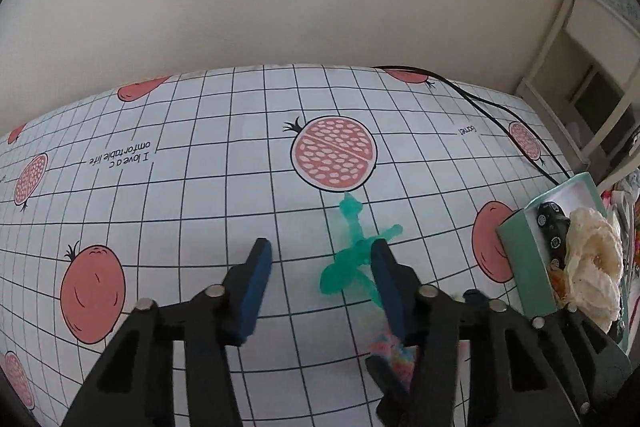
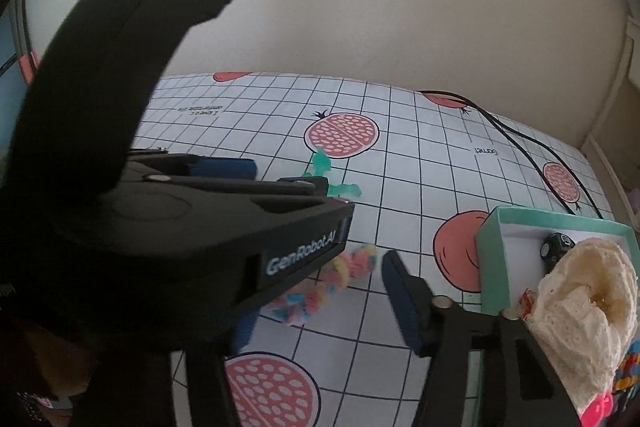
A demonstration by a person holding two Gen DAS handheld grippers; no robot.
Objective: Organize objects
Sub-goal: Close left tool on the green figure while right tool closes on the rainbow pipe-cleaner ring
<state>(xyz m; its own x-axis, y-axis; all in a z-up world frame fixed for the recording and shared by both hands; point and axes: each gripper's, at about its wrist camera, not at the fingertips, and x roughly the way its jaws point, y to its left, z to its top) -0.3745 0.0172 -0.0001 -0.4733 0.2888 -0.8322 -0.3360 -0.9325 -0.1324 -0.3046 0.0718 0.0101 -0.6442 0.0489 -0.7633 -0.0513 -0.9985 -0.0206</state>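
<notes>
Both wrist views low, facing wall; share tablecloth point(image 1: 200, 187).

A translucent teal plastic figure point(image 1: 352, 251) on the desk's white, black-gridded cloth with red pomegranates point(image 1: 200, 195); pastel braided rope point(image 2: 320, 291) nearby.

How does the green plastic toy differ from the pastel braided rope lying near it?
The green plastic toy is one translucent teal colour, while the braided rope mixes pink, blue and yellow. The toy looks smooth with thin limbs; the rope looks soft and knotted. The toy lies farther up the tablecloth, the rope nearer. Both rest loose on it, outside the teal box.
</notes>
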